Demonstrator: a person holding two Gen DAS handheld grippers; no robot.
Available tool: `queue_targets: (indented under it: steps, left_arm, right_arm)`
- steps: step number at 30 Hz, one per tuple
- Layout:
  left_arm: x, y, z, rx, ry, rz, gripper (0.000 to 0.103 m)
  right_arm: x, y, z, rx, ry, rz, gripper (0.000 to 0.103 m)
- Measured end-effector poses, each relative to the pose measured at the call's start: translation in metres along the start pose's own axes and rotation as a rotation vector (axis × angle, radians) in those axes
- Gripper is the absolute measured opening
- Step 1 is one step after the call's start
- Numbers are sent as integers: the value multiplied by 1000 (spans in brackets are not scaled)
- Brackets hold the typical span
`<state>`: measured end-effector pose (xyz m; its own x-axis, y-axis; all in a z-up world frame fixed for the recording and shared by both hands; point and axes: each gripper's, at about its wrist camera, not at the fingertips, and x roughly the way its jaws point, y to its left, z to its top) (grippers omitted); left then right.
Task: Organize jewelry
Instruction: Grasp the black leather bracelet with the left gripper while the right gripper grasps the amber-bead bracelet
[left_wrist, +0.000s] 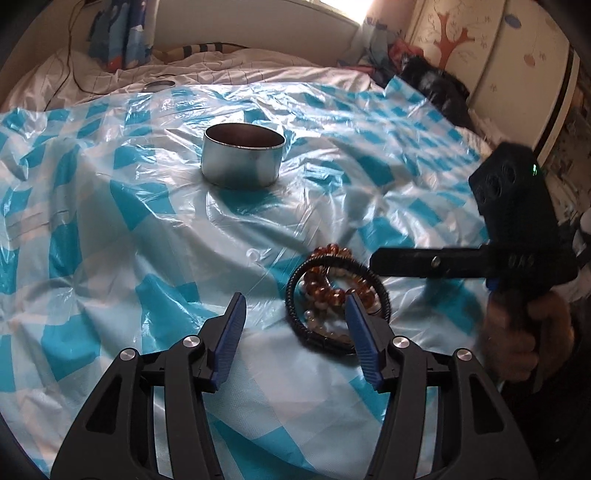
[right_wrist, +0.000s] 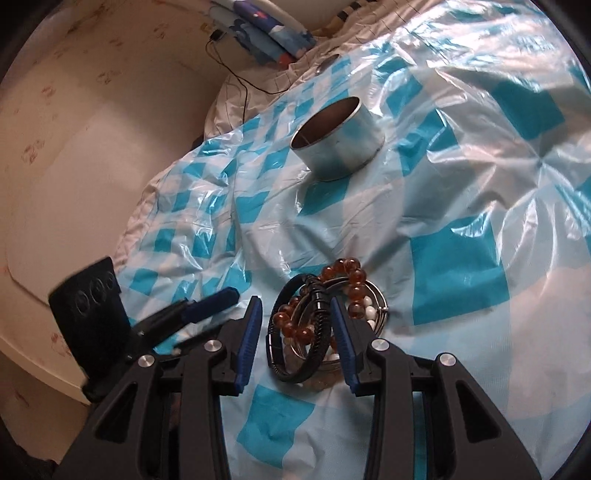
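I am looking along the left gripper (left_wrist: 295, 306), whose jaws are standing wide apart over the blue-and-white checked plastic sheet (left_wrist: 110, 229) that is covering the bed. The pile of bracelets (left_wrist: 334, 291) is lying on the sheet just beside the right-hand jaw, partly behind it, not between the two. In this view I am making out a black coiled band (left_wrist: 295, 284), amber beads (left_wrist: 325, 284) and pearl-like white beads (left_wrist: 317, 325) tangled together. The round metal tin (left_wrist: 242, 158) is sitting upright and open toward the middle of the bed, well apart from the pile. The right gripper (left_wrist: 436, 264) is coming in side-on here, gripped by a hand (left_wrist: 517, 339), so from this camera I cannot tell its state. The right wrist view is settling that: the right gripper (right_wrist: 297, 317) is hovering with jaws apart, and the black band (right_wrist: 314, 332) is lying between them, the amber beads (right_wrist: 354, 288) spilling toward the tin (right_wrist: 343, 144). This camera is also showing thin silver rings (right_wrist: 380, 302) in the pile, the left gripper (right_wrist: 207, 306) low by the bed's edge, a small lid (right_wrist: 328, 62) near the far edge, and a black cable (right_wrist: 240, 85) trailing across the bedding.
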<state>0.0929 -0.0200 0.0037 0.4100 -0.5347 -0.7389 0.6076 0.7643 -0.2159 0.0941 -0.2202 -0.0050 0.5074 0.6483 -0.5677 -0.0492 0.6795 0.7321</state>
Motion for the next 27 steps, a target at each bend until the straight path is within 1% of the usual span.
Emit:
queue_targets:
  steps: [4, 7, 10, 13, 19, 22, 24, 25, 26, 27]
  left_arm:
    - [4, -5, 2, 45, 6, 39, 53]
    - [3, -3, 4, 58, 5, 75, 53]
    - [4, -2, 6, 65, 7, 78, 53]
    - [10, -2, 7, 73, 25, 72, 53]
    - [21, -3, 6, 90, 52, 74, 53]
    - [25, -2, 6, 85, 60, 77, 56]
    - [28, 0, 7, 79, 63, 74, 56]
    - [28, 1, 6, 77, 63, 71, 56]
    - [29, 1, 6, 77, 64, 65, 51]
    - [29, 1, 6, 79, 67, 61, 29]
  right_arm:
    - [3, -3, 2, 32, 13, 47, 41]
    - [6, -6, 4, 74, 29, 122, 44]
    - [7, -3, 3, 85, 47, 185, 45]
    - [7, 2, 1, 67, 58, 203, 47]
    - [9, 10, 0, 41, 87, 231, 48]
    - [11, 17, -3, 8, 103, 247, 48]
    - [11, 19, -3, -4, 108, 259, 49]
    - [11, 19, -3, -6, 109, 260, 52]
    - [11, 19, -3, -5, 111, 262, 53]
    - [10, 18, -3, -3, 111, 263, 53]
